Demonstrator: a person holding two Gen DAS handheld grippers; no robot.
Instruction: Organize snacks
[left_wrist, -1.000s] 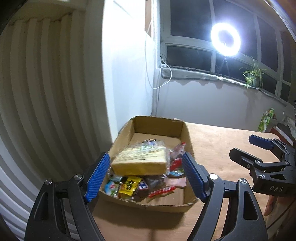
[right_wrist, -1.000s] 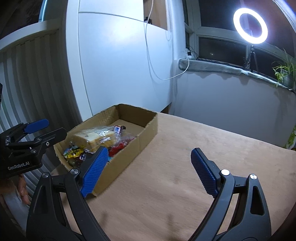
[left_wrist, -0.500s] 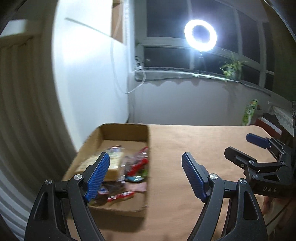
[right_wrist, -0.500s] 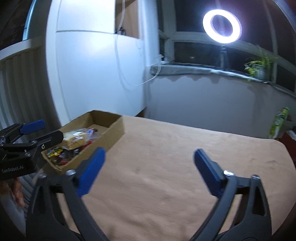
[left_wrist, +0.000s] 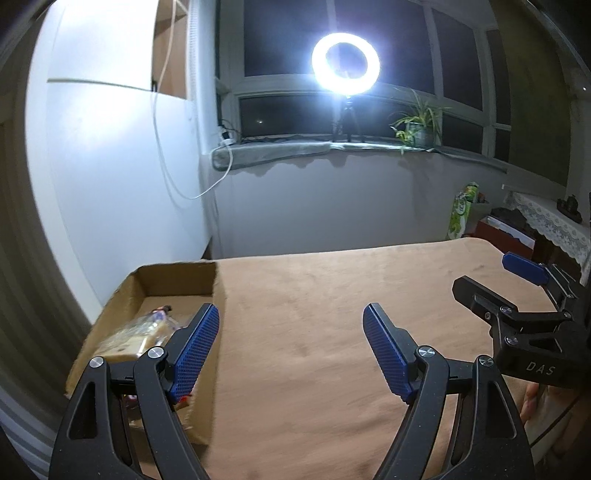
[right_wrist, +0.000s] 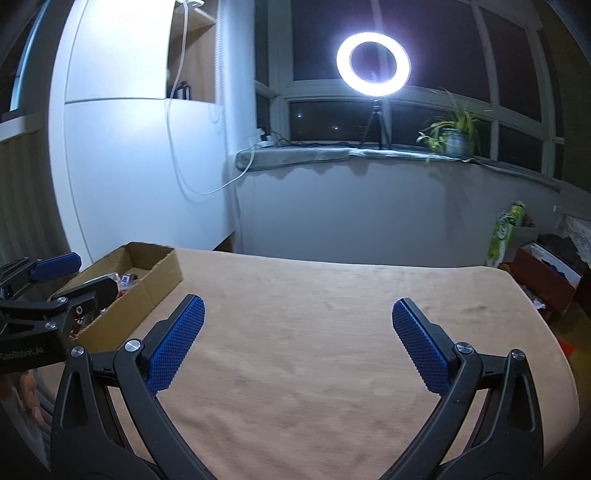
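Both cameras have swung away from the cardboard box (left_wrist: 173, 291): a second ago it sat in the middle of the left wrist view, framed by the claw, and now it sits at the lower left of both views, with bare table (left_wrist: 314, 295) filling the centre. My guess is that the packing is done, or the person is scanning the table for strays; none shows. The table is wide, with a rounded far corner and a soft, suede-like tan cover. Behind it stand a smooth white cabinet and a dark window, where a glowing ring light (left_wrist: 345, 61) sits on a small tripod. The box is shallow, open-topped, raw brown corrugated card, and holds the snacks (left_wrist: 144, 328): a pale cake slab in crinkly clear wrap and small glossy packets. The left gripper (left_wrist: 290, 349), black struts with blue knurled pads, stands apart and empty, its left pad overlapping the box's right edge in the picture. The right gripper (right_wrist: 295, 343) has just been opening and now gapes wide, nothing between its pads.
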